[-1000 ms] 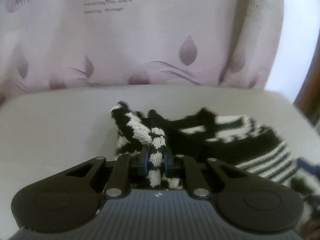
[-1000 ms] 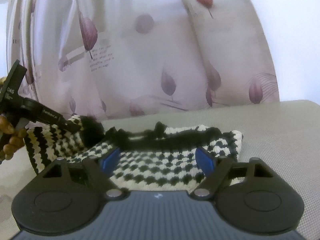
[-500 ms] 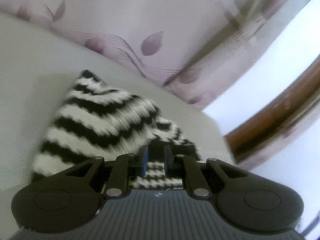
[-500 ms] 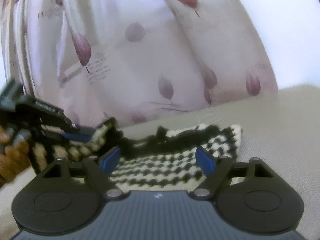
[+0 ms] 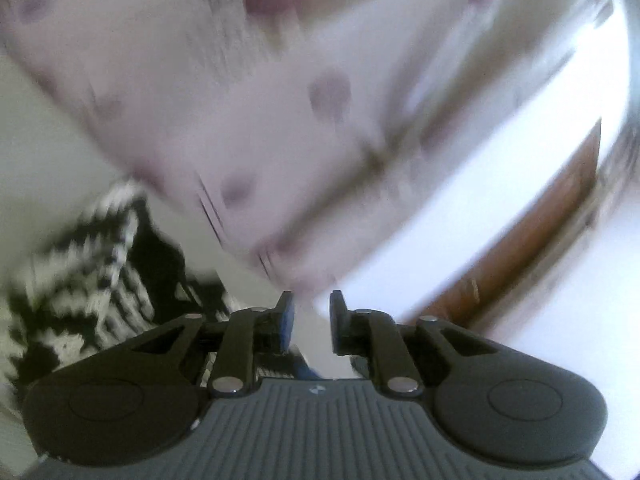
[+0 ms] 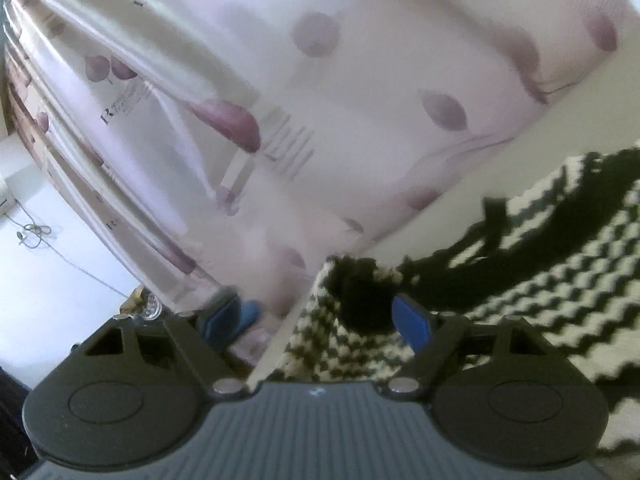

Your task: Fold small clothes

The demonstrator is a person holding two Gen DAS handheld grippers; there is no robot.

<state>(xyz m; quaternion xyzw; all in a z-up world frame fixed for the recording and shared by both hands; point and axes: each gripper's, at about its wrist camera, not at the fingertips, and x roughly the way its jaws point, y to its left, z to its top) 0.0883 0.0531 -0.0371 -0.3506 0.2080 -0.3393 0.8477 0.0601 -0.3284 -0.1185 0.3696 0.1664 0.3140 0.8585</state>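
Left wrist view shows the left gripper (image 5: 311, 322) with fingers just parted a little, nothing between them; the knit (image 5: 80, 280) lies on the bench (image 5: 24, 152), to the gripper's left. Right gripper (image 6: 320, 316) stands wide open and empty at the knit's edge, curtain (image 6: 320, 120) behind. Risk, as I judge it: the freed fold may spring back open, since neither gripper pins the knit

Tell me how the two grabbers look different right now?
The left gripper has its jaws only a little apart and has just been opening, with nothing between them. The right gripper has its jaws spread wide in front of the knitted garment. Both have blue pads and grip nothing.
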